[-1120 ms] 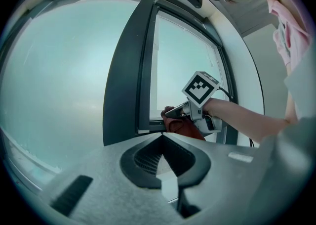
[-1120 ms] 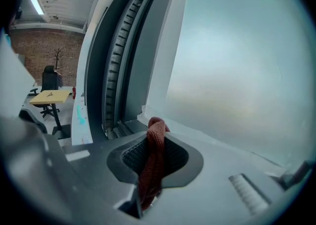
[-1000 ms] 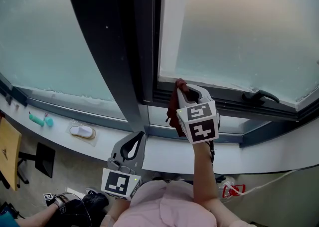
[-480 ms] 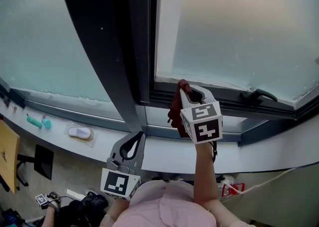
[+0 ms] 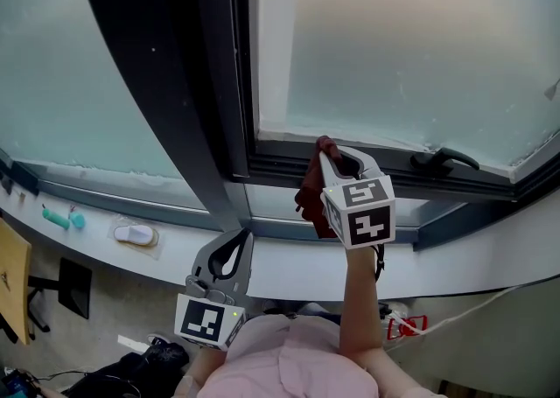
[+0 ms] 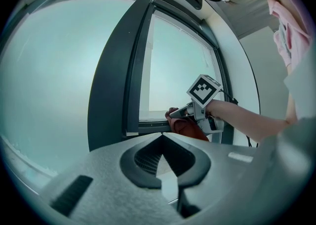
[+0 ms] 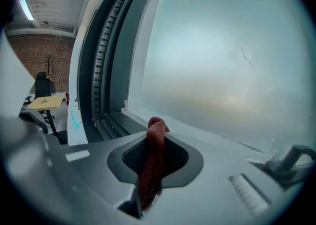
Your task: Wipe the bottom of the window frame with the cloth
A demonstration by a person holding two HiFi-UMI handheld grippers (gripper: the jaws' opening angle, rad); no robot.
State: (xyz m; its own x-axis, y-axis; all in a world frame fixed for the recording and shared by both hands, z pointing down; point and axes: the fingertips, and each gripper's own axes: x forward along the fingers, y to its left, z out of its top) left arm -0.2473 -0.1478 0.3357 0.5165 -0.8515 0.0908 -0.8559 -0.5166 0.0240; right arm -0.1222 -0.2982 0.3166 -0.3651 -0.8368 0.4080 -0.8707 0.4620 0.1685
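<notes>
At the bottom rail of the window frame, seen from the head view, the right gripper is raised on an outstretched arm w/ its tip at the dark rail, just under the frosted glass pane. Its jaws are clamped on a dark red cloth: a small fold pokes out past the tip and touches the rail, while the rest hangs down on the gripper's left side. In the right gripper view the cloth runs up through the closed jaws as a twisted strip, its top loop lying against the ledge below the glass. A dark window handle sits on the same rail, off to the right of that gripper & apart from it; the ribbed dark frame channel runs away to its left. The left gripper is held low, near the person's chest, below & left of the right one, in front of the white sill. In the left gripper view its jaws meet at the tip w/ nothing between them, and it points up toward the right gripper and the cloth beyond. Far left of the left gripper, on the sill, lie a teal item and a small white item, too small to identify.
</notes>
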